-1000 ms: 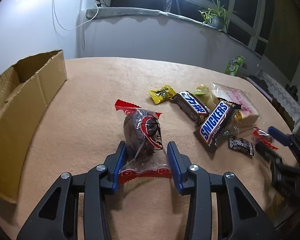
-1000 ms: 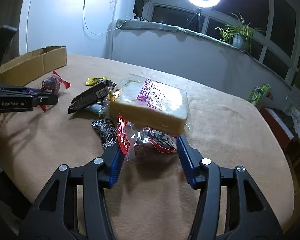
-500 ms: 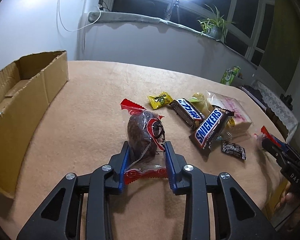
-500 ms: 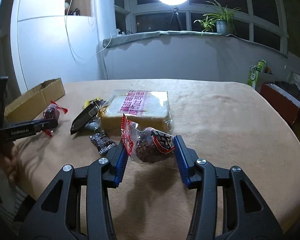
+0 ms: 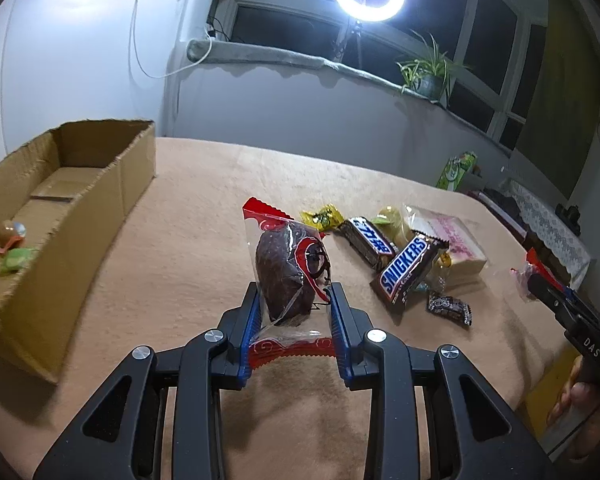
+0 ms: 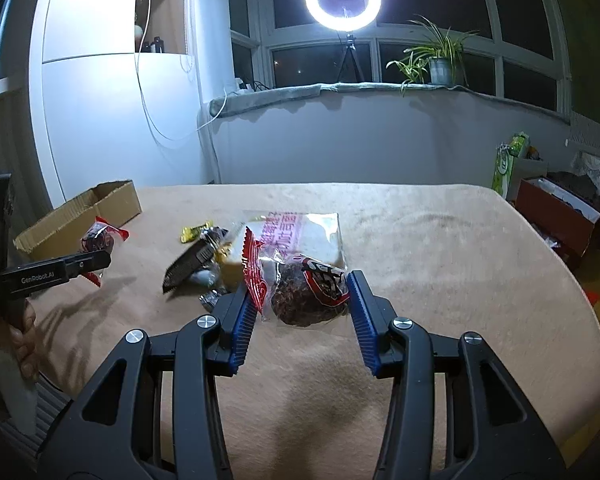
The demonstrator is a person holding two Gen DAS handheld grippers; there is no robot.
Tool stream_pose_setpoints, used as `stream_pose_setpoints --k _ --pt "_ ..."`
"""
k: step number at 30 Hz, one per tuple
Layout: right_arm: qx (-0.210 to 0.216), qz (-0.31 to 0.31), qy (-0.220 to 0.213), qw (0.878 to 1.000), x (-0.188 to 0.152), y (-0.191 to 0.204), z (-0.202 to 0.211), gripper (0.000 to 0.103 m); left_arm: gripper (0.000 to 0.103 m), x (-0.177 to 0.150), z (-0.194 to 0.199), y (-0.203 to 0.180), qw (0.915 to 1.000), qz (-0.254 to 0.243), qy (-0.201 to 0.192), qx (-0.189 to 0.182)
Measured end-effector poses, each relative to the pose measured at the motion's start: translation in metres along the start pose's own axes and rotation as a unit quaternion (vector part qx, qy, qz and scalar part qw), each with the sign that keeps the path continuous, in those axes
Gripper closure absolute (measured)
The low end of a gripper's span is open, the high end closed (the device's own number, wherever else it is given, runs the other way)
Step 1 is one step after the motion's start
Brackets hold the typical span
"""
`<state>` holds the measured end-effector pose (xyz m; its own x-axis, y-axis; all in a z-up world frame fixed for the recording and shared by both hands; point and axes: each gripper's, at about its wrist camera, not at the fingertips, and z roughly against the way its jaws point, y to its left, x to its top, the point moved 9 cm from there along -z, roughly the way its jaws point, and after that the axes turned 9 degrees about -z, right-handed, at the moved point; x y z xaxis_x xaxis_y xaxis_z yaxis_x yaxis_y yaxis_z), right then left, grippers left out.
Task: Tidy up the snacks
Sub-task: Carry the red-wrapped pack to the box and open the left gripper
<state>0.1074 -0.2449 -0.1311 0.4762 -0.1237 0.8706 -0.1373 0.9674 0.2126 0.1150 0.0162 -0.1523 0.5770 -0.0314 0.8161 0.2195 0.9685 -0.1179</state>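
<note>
I see the table (image 5: 180, 240) with the cardboard box (image 5: 80, 184) at its left edge. My left gripper (image 5: 294, 312) is clamped on 1 dark wrapped snack (image 5: 288, 276), lifted; my right gripper (image 6: 300, 308) pinches another wrapped snack (image 6: 308, 296) above the loose pile (image 5: 404, 256).

Bare tan tabletop (image 5: 188, 248) lies open between cardboard box (image 5: 80, 216) and snack pile (image 5: 400, 256). Box walls stand upright at left.
</note>
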Motion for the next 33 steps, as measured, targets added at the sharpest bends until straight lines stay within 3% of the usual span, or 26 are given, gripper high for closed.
stream_pose_setpoints --k 10,19,33 --pt "0.012 0.018 -0.005 1.0 0.013 0.033 0.001 0.057 0.073 0.013 0.029 0.011 0.9993 0.009 -0.035 0.007" --pt "0.037 0.058 -0.003 0.998 0.024 0.091 -0.007 0.057 0.073 0.024 0.056 0.048 0.9965 0.038 -0.072 0.021" --pt "0.155 0.143 0.005 0.977 0.019 0.259 -0.034 0.057 0.073 0.002 0.101 0.146 0.9849 0.112 -0.104 0.083"
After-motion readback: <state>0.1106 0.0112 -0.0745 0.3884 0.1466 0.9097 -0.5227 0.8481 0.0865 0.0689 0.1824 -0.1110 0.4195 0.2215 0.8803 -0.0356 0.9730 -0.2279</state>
